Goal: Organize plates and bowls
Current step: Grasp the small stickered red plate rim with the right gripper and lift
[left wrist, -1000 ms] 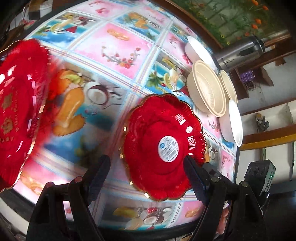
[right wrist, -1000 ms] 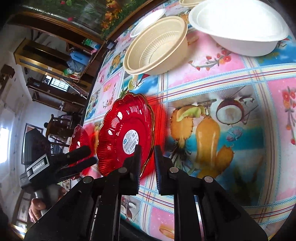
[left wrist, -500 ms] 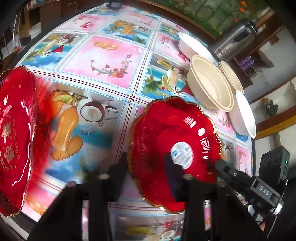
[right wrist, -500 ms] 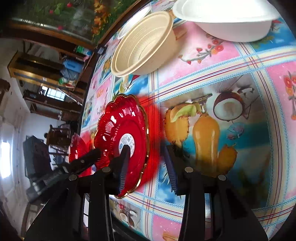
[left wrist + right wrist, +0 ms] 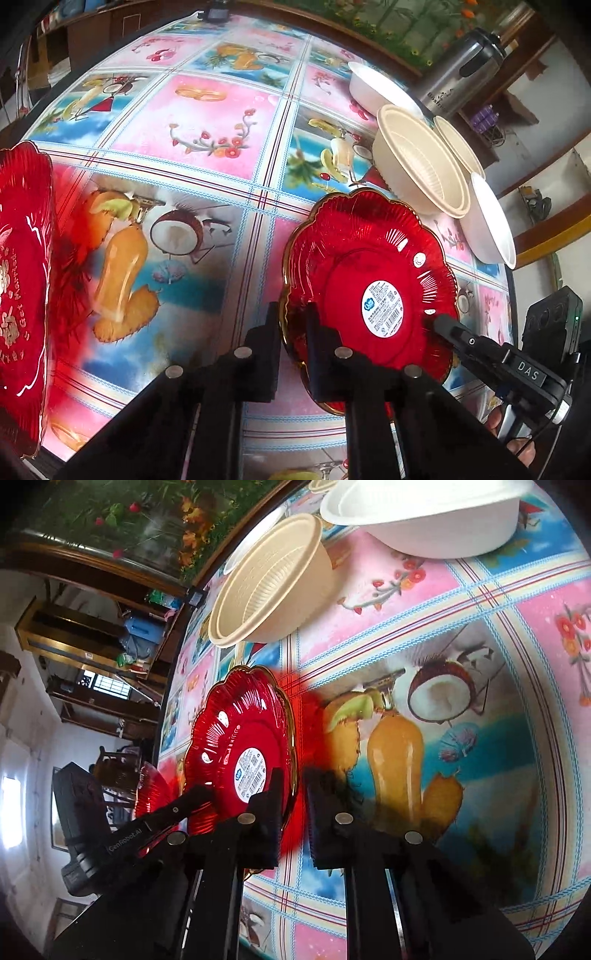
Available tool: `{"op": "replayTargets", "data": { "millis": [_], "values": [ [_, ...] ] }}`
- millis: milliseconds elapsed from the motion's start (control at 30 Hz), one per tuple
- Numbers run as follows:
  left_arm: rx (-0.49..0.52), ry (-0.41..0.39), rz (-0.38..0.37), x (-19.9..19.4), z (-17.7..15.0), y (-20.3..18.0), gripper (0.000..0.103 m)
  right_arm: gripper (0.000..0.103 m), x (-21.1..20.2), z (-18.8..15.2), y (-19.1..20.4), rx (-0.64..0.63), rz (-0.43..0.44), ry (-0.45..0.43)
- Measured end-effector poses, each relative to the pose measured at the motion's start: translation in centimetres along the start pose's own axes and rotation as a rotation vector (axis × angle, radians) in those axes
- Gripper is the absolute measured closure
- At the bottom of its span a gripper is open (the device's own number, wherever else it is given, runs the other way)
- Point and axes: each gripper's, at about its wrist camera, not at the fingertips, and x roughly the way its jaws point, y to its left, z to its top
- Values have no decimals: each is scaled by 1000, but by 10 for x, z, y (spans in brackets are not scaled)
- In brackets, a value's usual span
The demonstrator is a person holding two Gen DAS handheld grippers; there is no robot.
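A red scalloped plate (image 5: 369,280) with a gold rim and a white label is held tilted above the table; it also shows in the right wrist view (image 5: 240,753). My left gripper (image 5: 293,332) is shut on the plate's near-left rim. My right gripper (image 5: 297,801) stands open around the plate's opposite rim, and its finger shows in the left wrist view (image 5: 465,339). A second red plate (image 5: 22,295) stands at the far left. Beige bowls (image 5: 421,170) and white bowls (image 5: 487,225) sit at the back right.
The round table (image 5: 207,122) has a bright fruit-and-flower cloth. A steel thermos (image 5: 461,70) stands behind the bowls. A large white bowl (image 5: 424,520) lies at the top of the right wrist view, with a beige bowl (image 5: 273,587) beside it.
My left gripper has closed from wide open onto the plate's rim. My right gripper has opened and let go of the opposite rim. The plate stays lifted and tilted.
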Motion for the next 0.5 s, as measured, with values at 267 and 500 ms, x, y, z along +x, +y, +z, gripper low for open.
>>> {"op": "replayTargets", "data": {
  "millis": [267,500],
  "values": [
    [8,-14,-3,-6,-2,-3,92,96,-6,-5,25,-117,-115,-53],
    [45,-91,-10,-36,-3,-8,92,96,-21,-7,45,-180,-138,-95]
  ]
}}
